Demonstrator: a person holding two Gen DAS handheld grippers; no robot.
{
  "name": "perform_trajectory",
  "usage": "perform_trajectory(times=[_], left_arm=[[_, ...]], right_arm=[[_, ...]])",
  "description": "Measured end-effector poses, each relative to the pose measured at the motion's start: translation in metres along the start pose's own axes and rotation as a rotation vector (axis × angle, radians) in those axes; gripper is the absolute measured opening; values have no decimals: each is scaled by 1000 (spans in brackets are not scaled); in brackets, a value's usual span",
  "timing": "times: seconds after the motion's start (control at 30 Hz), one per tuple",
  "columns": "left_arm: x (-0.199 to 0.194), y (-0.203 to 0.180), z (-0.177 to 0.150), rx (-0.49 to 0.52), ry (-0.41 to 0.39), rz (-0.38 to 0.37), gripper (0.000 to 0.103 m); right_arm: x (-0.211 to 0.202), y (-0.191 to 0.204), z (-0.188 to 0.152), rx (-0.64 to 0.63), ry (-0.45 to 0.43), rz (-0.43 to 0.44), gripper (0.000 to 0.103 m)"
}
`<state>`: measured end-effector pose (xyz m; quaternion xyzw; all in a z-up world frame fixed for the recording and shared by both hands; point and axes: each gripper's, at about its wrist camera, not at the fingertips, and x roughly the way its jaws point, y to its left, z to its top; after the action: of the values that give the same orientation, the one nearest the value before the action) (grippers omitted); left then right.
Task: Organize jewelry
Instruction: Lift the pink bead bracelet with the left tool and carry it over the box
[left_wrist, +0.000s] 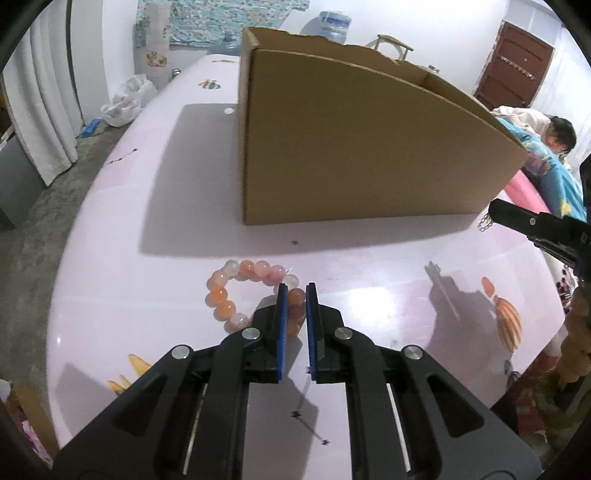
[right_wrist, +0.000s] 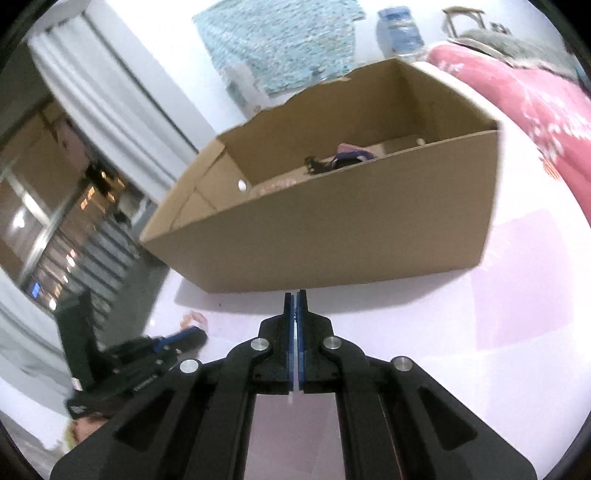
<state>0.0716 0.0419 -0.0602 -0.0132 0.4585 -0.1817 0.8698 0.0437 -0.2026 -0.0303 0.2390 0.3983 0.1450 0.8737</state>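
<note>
One pink table (left_wrist: 369, 266), cardboard box (left_wrist: 369, 155); left tongs (left_wrist: 296, 288) straddle bracelet (left_wrist: 236, 291), right tongs (right_wrist: 296, 295) clenched on chain (left_wrist: 484, 223).

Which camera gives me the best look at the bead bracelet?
Left wrist. The bead bracelet lies on the table, sharp and mostly visible, at the left claw tips. Right wrist shows only a blurred pink bit.

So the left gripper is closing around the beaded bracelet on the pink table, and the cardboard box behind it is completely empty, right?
Not quite. The cardboard box is not empty: the right wrist view looks over its rim and shows dark and purple items already lying inside. The rest holds: in the left wrist view, the left gripper straddles the beaded bracelet on the pink table.
</note>
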Motion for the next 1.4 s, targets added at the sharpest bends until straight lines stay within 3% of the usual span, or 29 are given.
perform_trajectory(times=[0.3,0.57,0.87,1.07,1.17,1.33,1.4], left_arm=[[-24,-6,1,-7,-54,-109,8],[-63,-3,19,-64,-119,-261,8],[-118,-17,61,-39,-235,-440,8],[-120,-29,104,-7,-281,-396,8],[-103,-28,122,-8,-246,-368,8],[-65,-33,139,-5,-178,-327,8],[-54,-36,141,-6,-162,-315,8]], right_arm=[[-29,-17,2,95,-53,65,1],[-53,2,21,56,-126,96,1],[-79,35,66,-67,-228,164,1],[-78,38,97,-115,-252,168,1],[-70,30,115,-114,-226,147,1],[-36,8,139,-115,-79,83,1],[-14,-4,146,-108,25,59,1]])
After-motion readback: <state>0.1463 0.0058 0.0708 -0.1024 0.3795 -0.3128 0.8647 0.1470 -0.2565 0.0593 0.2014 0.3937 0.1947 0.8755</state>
